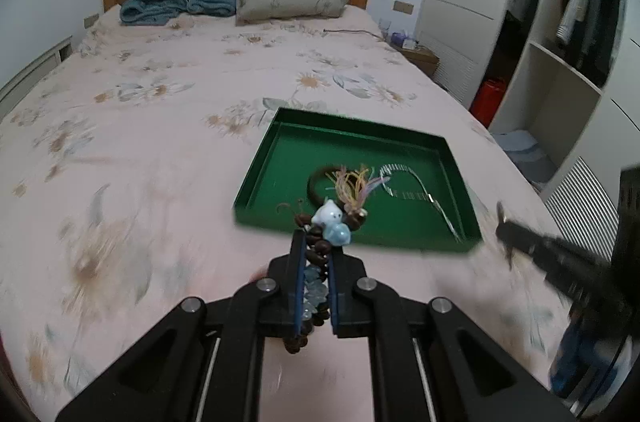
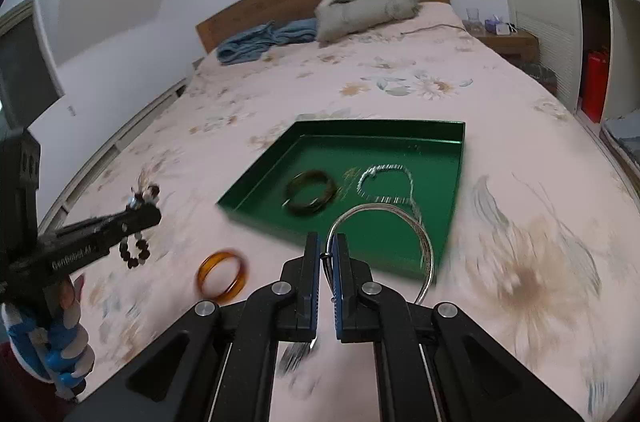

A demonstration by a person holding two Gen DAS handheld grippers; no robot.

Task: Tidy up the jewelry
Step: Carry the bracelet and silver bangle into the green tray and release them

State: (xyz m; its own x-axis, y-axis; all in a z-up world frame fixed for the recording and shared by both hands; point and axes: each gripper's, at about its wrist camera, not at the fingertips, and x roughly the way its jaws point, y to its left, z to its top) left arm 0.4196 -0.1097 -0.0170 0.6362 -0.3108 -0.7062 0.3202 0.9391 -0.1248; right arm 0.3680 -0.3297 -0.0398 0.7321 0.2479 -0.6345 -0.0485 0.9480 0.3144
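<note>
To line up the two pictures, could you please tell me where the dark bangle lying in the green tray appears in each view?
Left wrist view: the dark bangle sits just below centre, partly hidden behind the held beads.
Right wrist view: dark bangle near centre, in the tray's left half.
Shared landmark: the green tray.

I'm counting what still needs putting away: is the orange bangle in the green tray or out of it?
Out. The orange bangle lies on the floral bedspread, apart from the green tray.
</note>
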